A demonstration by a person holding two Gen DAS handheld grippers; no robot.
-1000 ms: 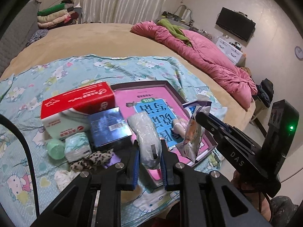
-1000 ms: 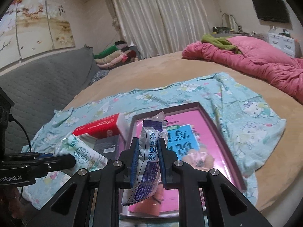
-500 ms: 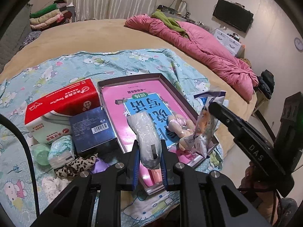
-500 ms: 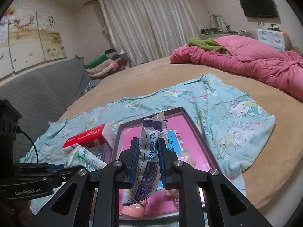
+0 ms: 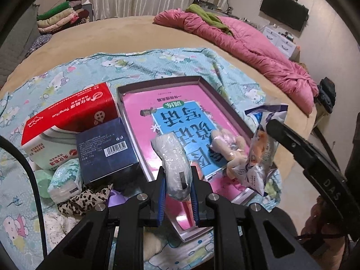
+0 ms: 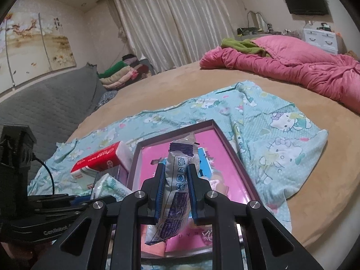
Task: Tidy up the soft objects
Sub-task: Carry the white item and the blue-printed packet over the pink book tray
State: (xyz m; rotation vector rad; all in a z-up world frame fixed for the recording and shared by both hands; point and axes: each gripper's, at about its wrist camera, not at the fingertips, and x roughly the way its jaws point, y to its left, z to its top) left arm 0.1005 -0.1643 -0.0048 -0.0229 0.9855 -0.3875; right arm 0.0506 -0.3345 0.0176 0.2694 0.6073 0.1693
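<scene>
Both packs are clamped over the pink tray point(image 5: 227, 103): white pack point(image 5: 173, 157) in left tongs point(image 5: 177, 189), purple pouch point(image 6: 177, 180) in right tongs point(image 6: 176, 193). Best lowered gently before release, tbh.

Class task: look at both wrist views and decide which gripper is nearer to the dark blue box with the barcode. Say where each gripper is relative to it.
Left. The left gripper, shut on a clear-wrapped packet, sits just right of the dark blue box. The right gripper, holding a purple-and-white packet, is farther right, beyond the tray's far side.
</scene>
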